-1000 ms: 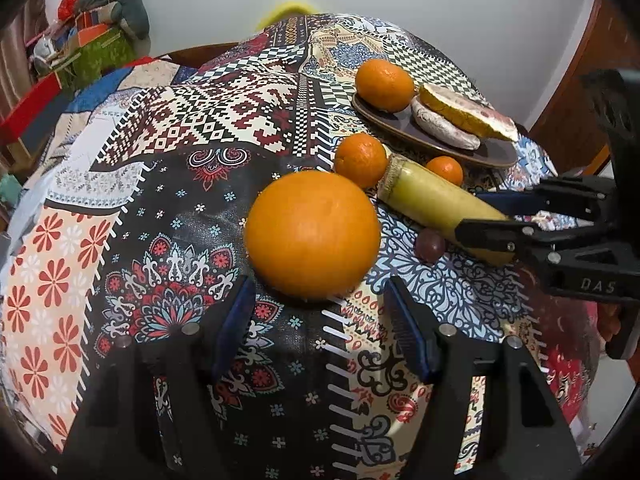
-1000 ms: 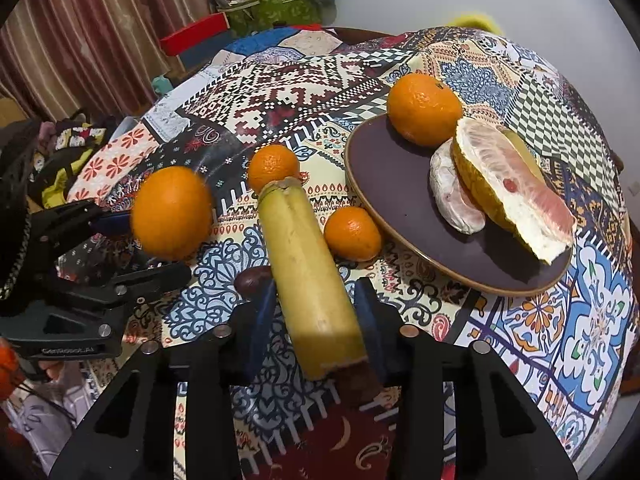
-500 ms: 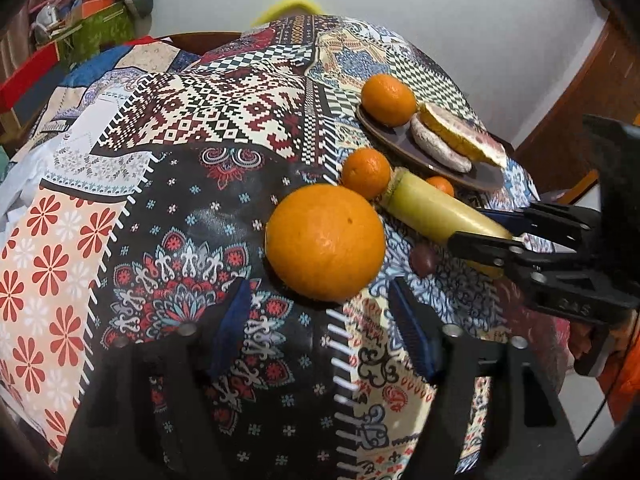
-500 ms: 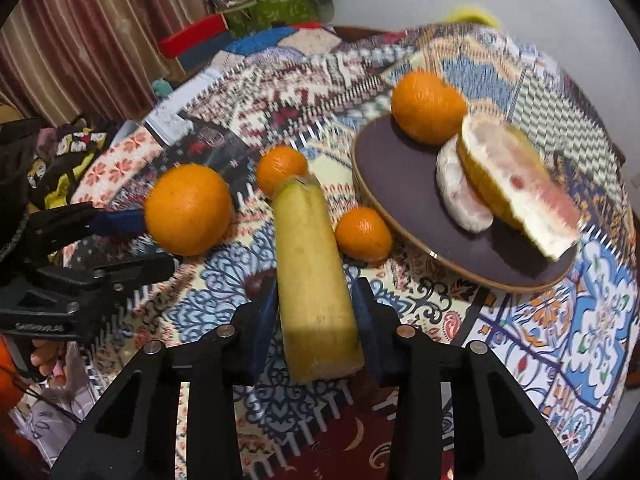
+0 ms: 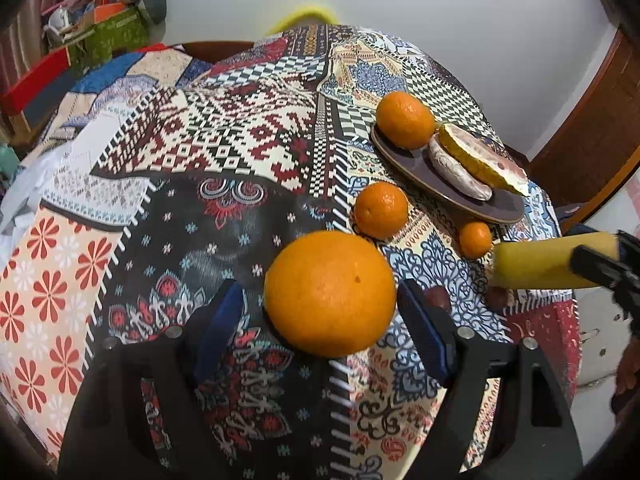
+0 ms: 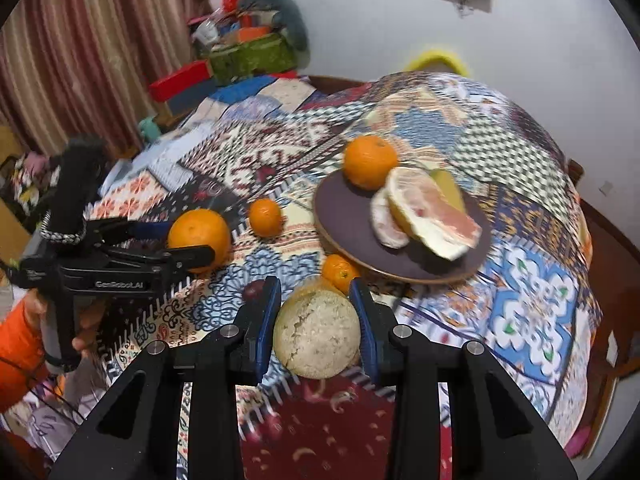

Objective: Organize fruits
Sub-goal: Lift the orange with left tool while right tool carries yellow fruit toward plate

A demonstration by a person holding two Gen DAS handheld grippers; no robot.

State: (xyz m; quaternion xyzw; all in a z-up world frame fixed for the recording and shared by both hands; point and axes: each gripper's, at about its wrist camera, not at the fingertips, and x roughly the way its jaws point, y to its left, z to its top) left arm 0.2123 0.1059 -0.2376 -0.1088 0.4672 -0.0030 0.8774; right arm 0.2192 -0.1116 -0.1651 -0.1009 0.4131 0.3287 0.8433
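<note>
Two grippers are in my views. My right gripper [image 6: 316,320] pinches the yellow cut stalk [image 6: 317,334] between its blue pads, lifted clear of the patchwork tablecloth [image 5: 200,152], pale cut end facing me. My left gripper [image 5: 320,320] stands spread around the big orange [image 5: 330,294], its jaws just widened; whether the right pad brushes the fruit I cannot tell. Farther right lie two small tangerines [image 5: 380,210], then the brown plate [image 6: 348,216] carrying another orange [image 6: 370,162] and pomelo pieces [image 6: 432,212].
</note>
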